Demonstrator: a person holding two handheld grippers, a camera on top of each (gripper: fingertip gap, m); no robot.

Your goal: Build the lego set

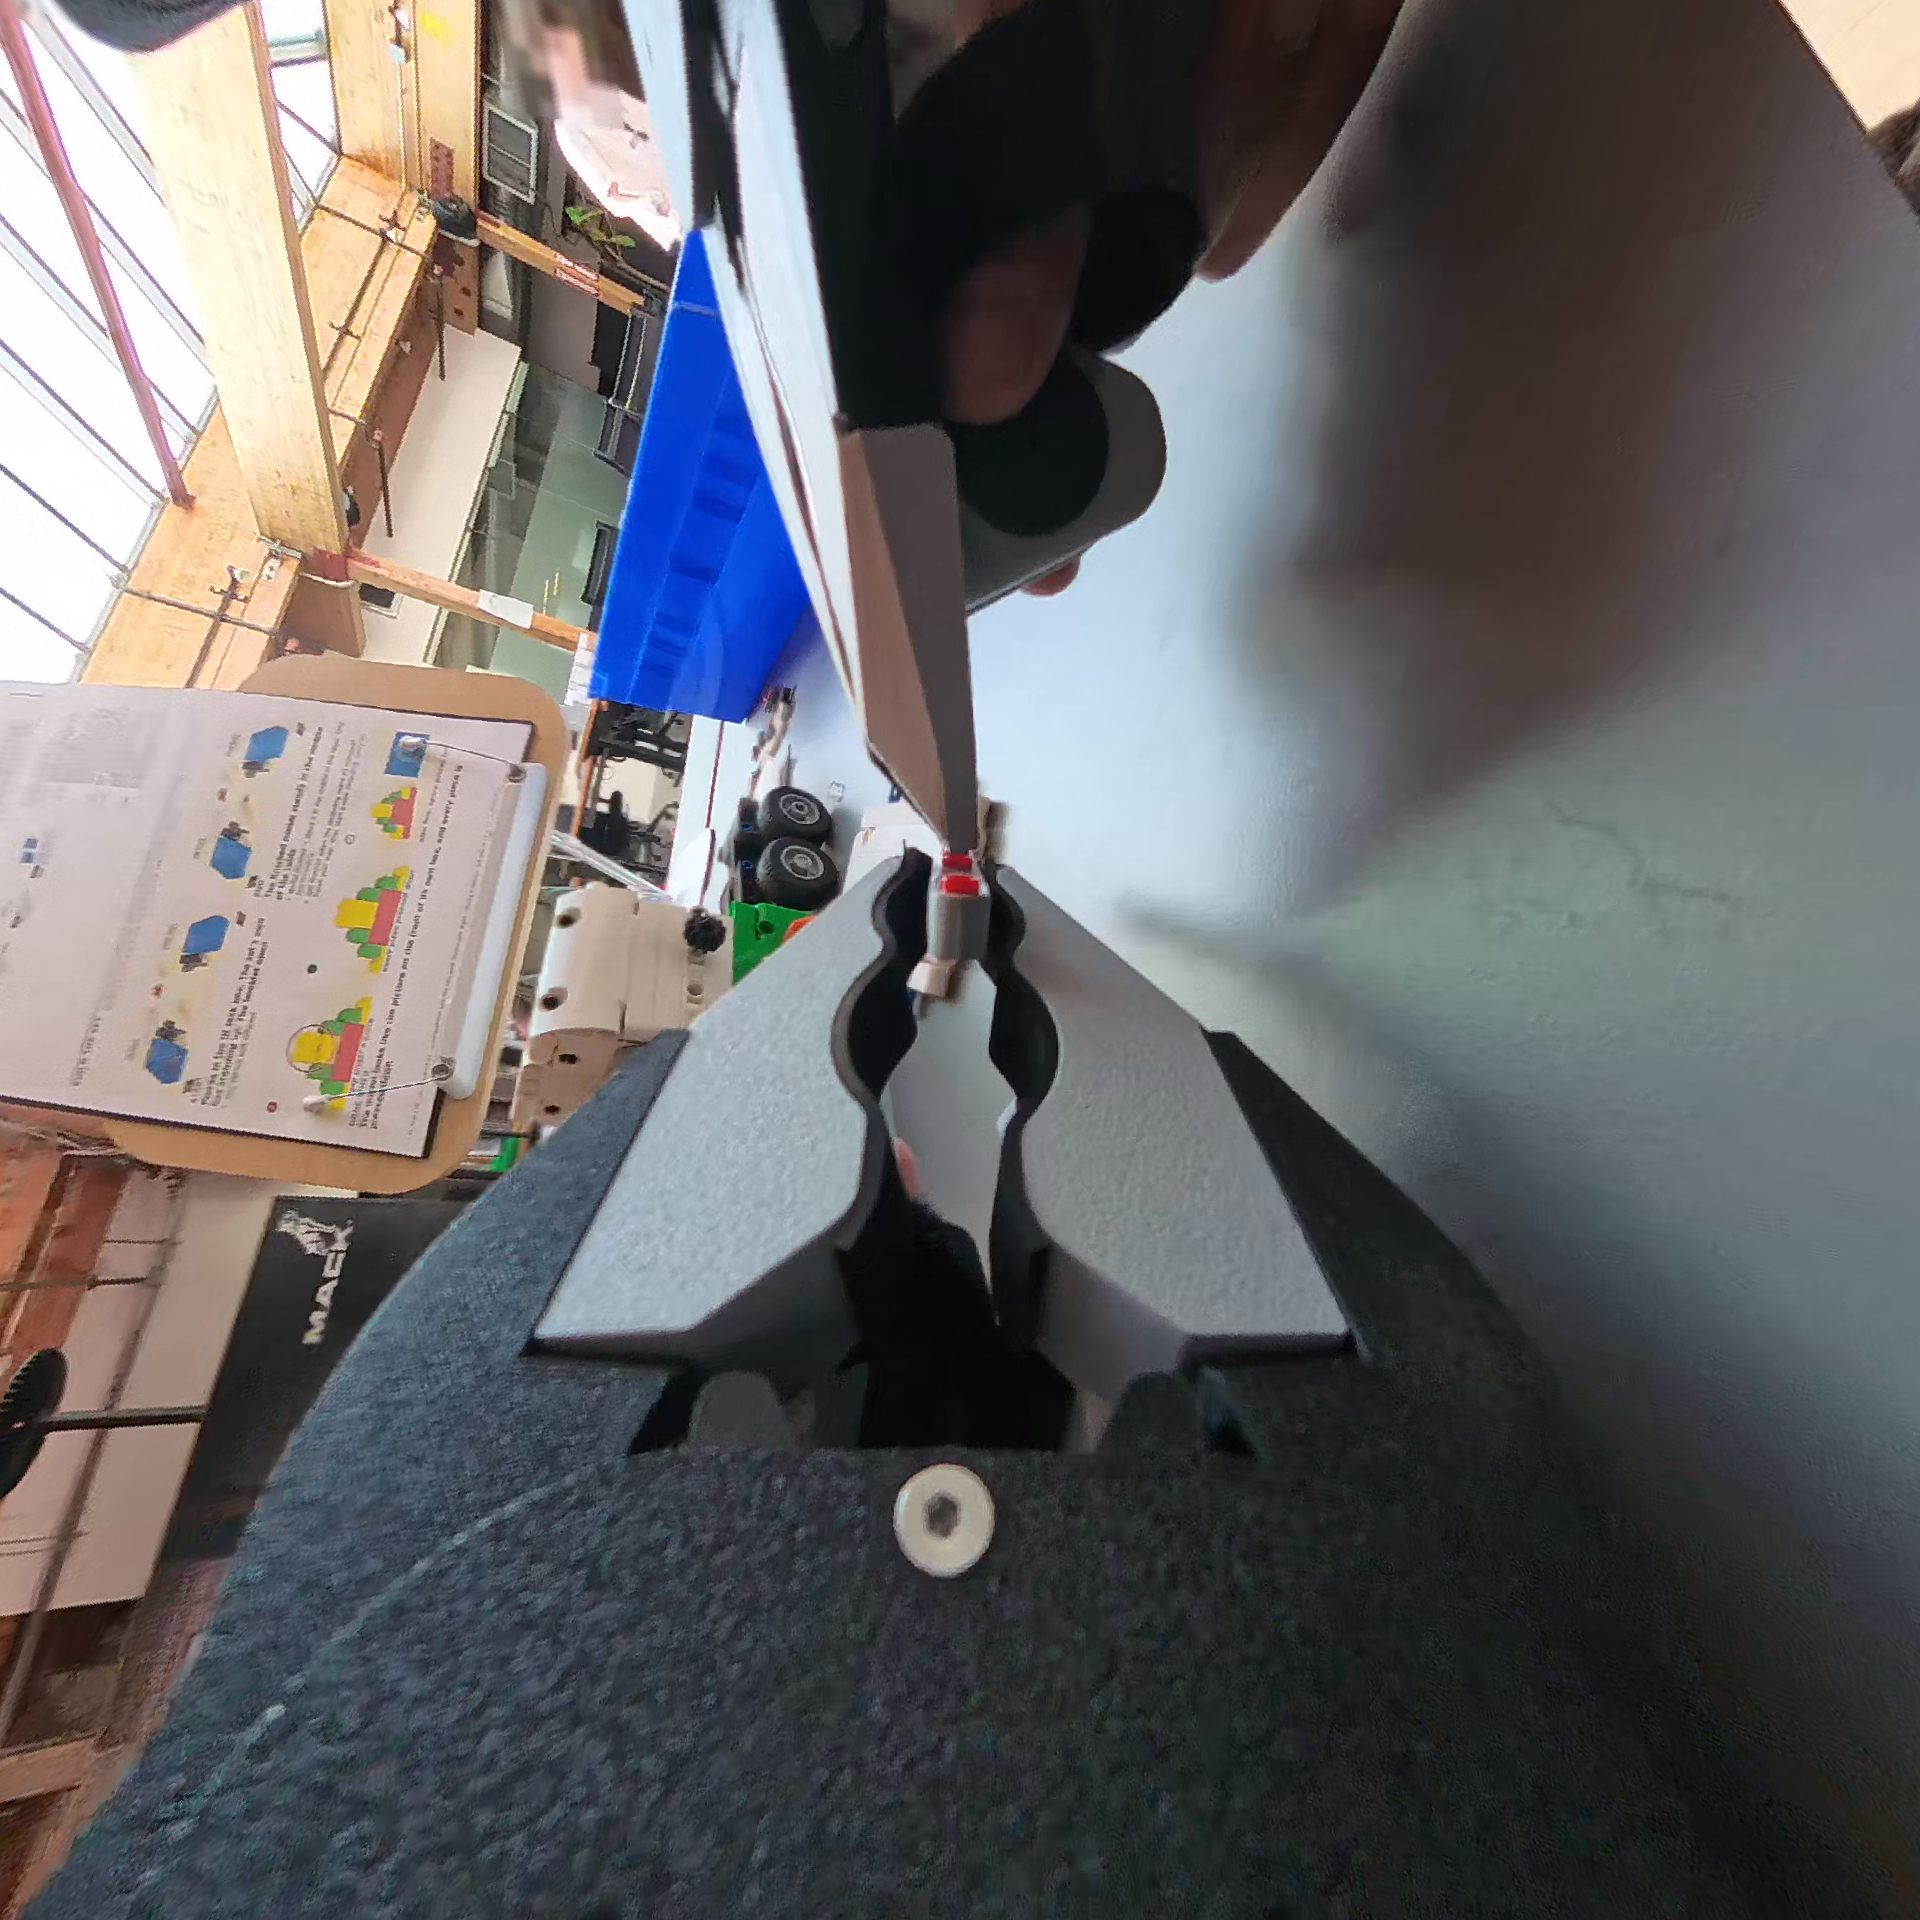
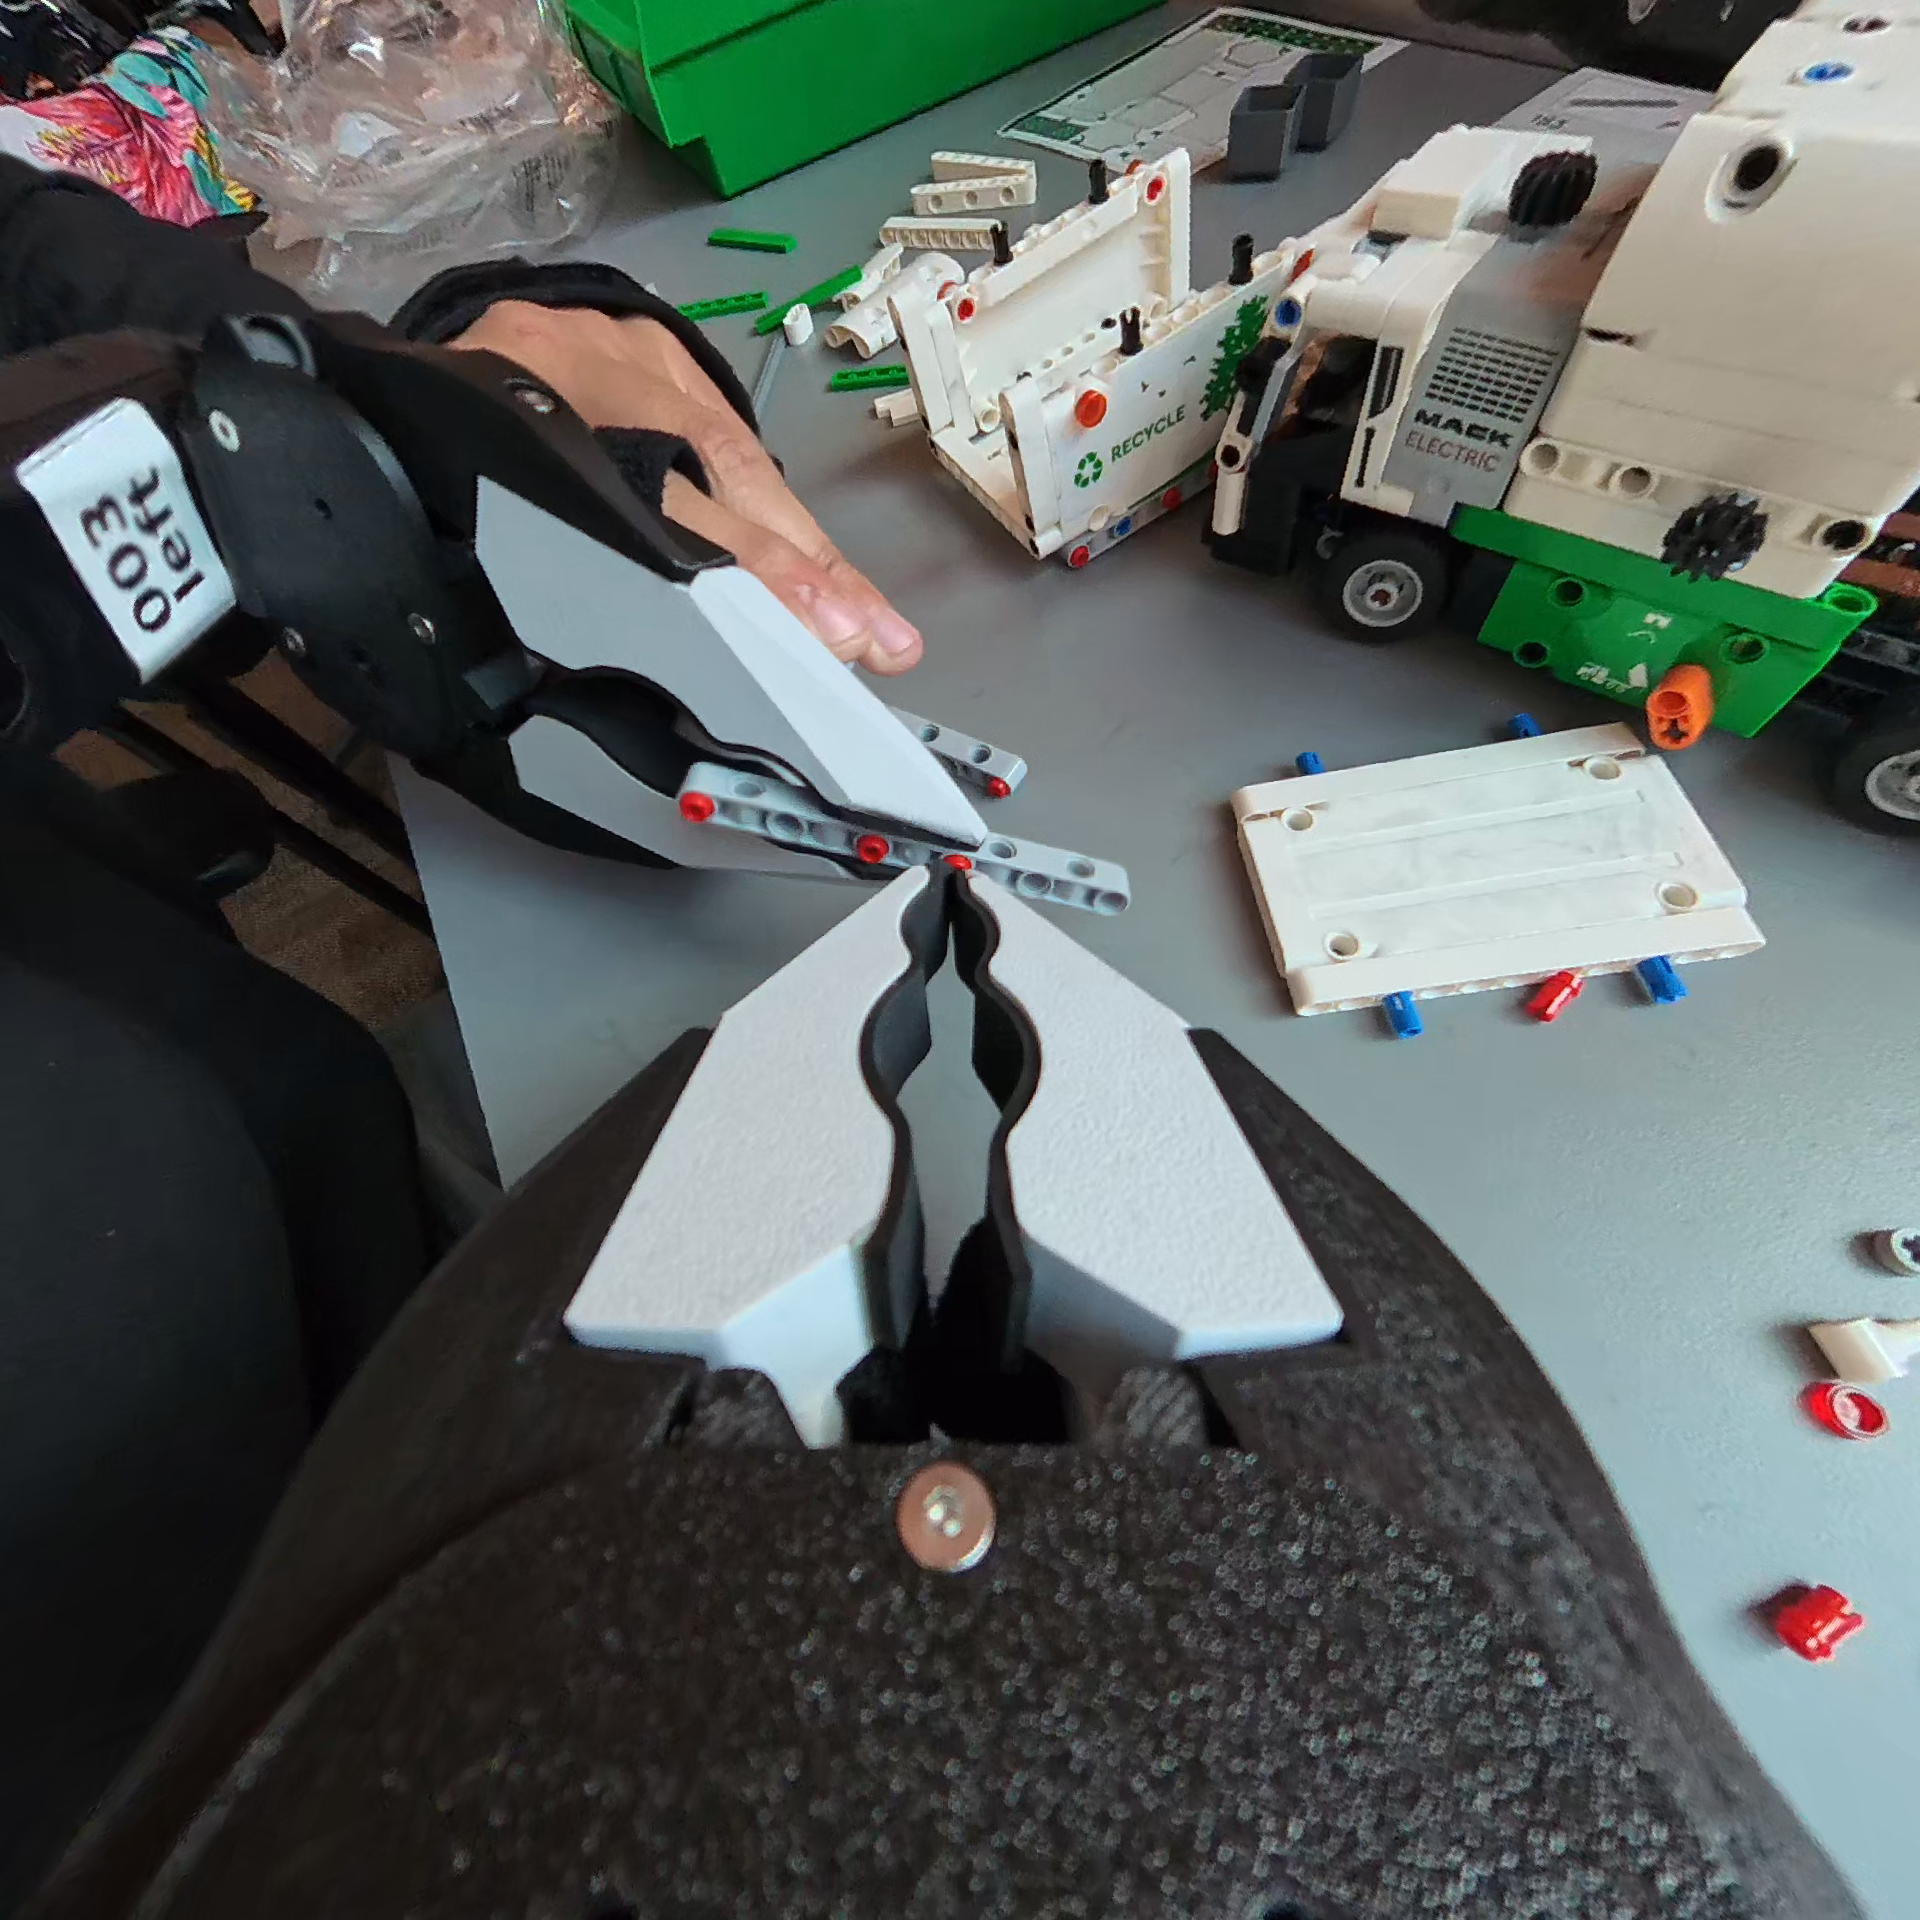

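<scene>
The right claw is nearest, and its tips are pinched on a tiny red pin that sits in a long grey beam. The left claw comes in from the left side and grips that same grey beam, so the beam hangs just above the grey tabletop. In the left wrist view the left claw is clenched on the end of the grey beam, and the tip of the right claw touches it from above. A bare hand shows behind the left claw. To the right, a flat white panel lies on the tabletop with blue and red pins sticking out of its edge. Small loose red pieces lie at the far right. Farther back stands the white and green garbage truck, with a white box part beside it. A green box and clear plastic bags are farthest away.
</scene>
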